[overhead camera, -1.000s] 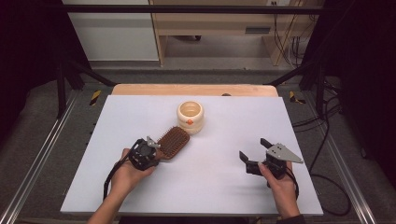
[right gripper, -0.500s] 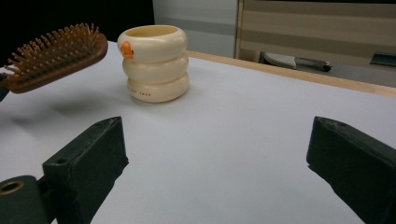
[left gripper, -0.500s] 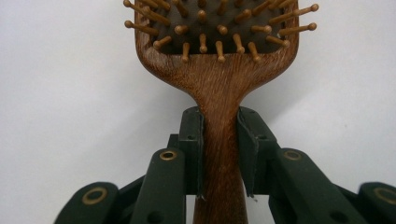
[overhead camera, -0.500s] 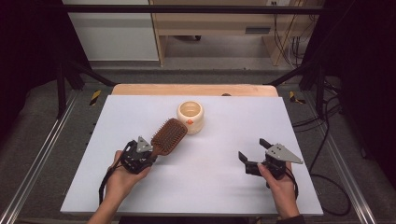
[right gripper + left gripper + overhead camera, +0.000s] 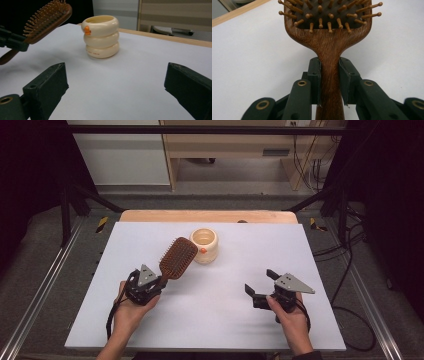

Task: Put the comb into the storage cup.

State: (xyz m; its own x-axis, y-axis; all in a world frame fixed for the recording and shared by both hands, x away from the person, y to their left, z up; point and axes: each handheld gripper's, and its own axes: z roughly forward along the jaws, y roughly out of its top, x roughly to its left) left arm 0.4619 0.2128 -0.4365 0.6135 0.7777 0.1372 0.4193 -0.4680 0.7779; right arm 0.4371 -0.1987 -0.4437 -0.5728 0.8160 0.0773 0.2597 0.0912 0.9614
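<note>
A brown wooden hairbrush [image 5: 177, 258] is raised off the white table [image 5: 215, 320] at the left, bristles up, its head pointing toward a cream ringed cup [image 5: 204, 245]. My left gripper [image 5: 150, 287] is shut on the brush handle [image 5: 330, 82]; both pads press its sides. The cup [image 5: 101, 36] has an orange spot on its side and stands upright at the table's back middle. The brush head [image 5: 47, 18] hangs to the left of it. My right gripper [image 5: 259, 290] rests low at the right, jaws wide apart with nothing between them.
A wooden strip [image 5: 207, 216] runs along the table's far edge. Metal frame rails [image 5: 40, 290] flank the table on both sides. Cables [image 5: 350, 285] lie on the floor at the right. A shelf unit stands beyond the table.
My left gripper has pulled back toward the left and lifted the brush; the head has tilted up and now points at the cup. The right gripper has stayed put.
</note>
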